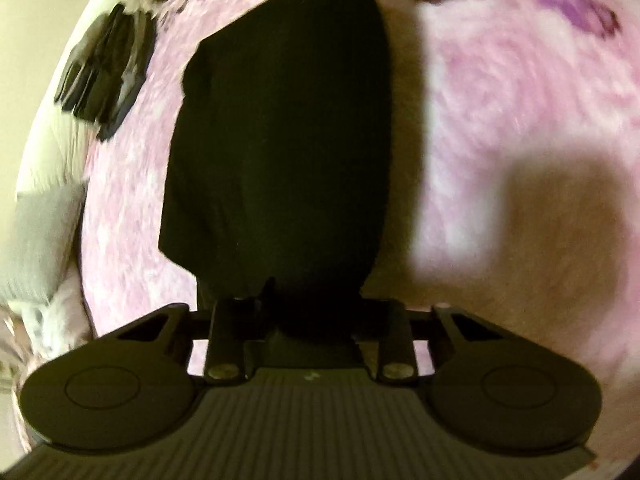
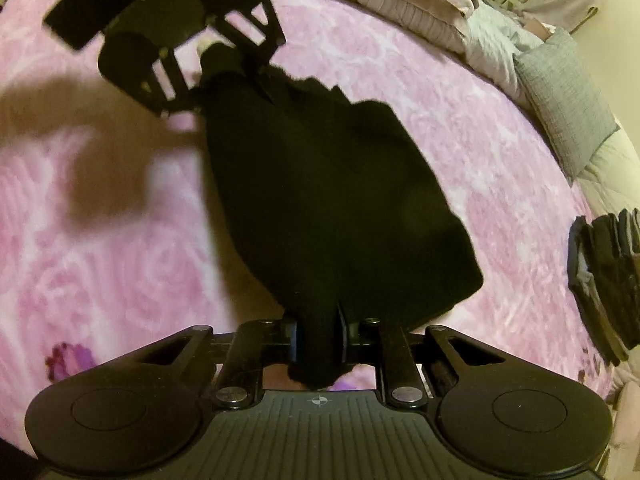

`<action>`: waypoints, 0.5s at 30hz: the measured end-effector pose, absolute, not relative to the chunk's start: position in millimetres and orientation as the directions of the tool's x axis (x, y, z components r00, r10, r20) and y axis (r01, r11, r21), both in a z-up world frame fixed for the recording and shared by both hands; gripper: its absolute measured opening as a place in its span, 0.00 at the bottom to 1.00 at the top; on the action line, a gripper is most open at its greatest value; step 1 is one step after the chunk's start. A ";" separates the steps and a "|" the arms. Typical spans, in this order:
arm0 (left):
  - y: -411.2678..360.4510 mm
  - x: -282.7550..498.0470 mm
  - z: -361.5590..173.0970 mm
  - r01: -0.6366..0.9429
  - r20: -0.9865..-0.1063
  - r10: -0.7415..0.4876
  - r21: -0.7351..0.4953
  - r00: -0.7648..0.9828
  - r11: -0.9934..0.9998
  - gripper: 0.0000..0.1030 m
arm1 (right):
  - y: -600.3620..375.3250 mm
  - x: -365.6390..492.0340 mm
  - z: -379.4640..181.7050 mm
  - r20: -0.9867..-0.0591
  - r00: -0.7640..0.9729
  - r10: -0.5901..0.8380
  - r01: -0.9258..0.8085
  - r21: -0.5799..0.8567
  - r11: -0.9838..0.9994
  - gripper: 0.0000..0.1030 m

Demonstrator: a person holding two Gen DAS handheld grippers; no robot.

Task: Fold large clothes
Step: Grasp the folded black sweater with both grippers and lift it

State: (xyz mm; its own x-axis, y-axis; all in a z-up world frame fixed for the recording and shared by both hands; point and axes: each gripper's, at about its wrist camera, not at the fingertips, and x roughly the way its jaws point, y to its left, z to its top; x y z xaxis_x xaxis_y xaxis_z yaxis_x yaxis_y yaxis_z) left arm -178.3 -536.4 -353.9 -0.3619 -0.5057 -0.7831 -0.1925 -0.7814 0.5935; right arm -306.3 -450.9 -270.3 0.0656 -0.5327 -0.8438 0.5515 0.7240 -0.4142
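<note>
Pink floral blanket (image 2: 460,128); black garment (image 2: 320,200) bunched, both tongs (image 1: 316,312) (image 2: 318,344) pinching its ends.

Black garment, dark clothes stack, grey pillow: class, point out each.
Black garment (image 2: 320,208): right wrist view, middle of the cloth.
Clothes stack (image 2: 612,276): right wrist view, stacked edges.
Grey pillow (image 2: 568,100): right wrist view, its face.

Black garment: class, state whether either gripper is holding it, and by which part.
Both grippers hold the black garment, lifted above the pink bedspread: the right gripper pinches a bunched edge at one end, the left gripper the opposite end.
</note>
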 end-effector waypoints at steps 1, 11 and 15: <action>-538.4 -179.4 -349.5 -0.170 -0.792 -0.495 0.577 -0.357 -0.799 0.24 | -442.9 -302.4 -274.9 -0.831 0.044 -0.555 0.546 -0.445 0.710 0.28; -569.7 -191.7 -314.1 -0.002 -0.860 -0.372 0.397 -0.348 -0.918 0.24 | -425.5 -258.2 -317.7 -0.681 0.080 -0.728 0.390 -0.650 0.652 0.72; -558.3 -184.9 -318.3 0.013 -0.850 -0.390 0.413 -0.355 -0.911 0.26 | -442.4 -270.6 -332.4 -0.719 0.077 -0.691 0.349 -0.630 0.694 0.49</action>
State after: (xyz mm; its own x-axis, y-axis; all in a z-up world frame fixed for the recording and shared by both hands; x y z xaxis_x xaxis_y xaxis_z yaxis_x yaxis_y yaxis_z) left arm -184.9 -558.3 -318.3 -0.3545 -0.3901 -0.8498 0.0132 -0.9108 0.4126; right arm -270.6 -442.4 -332.4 0.0769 -0.6912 -0.7185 0.3492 0.6937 -0.6299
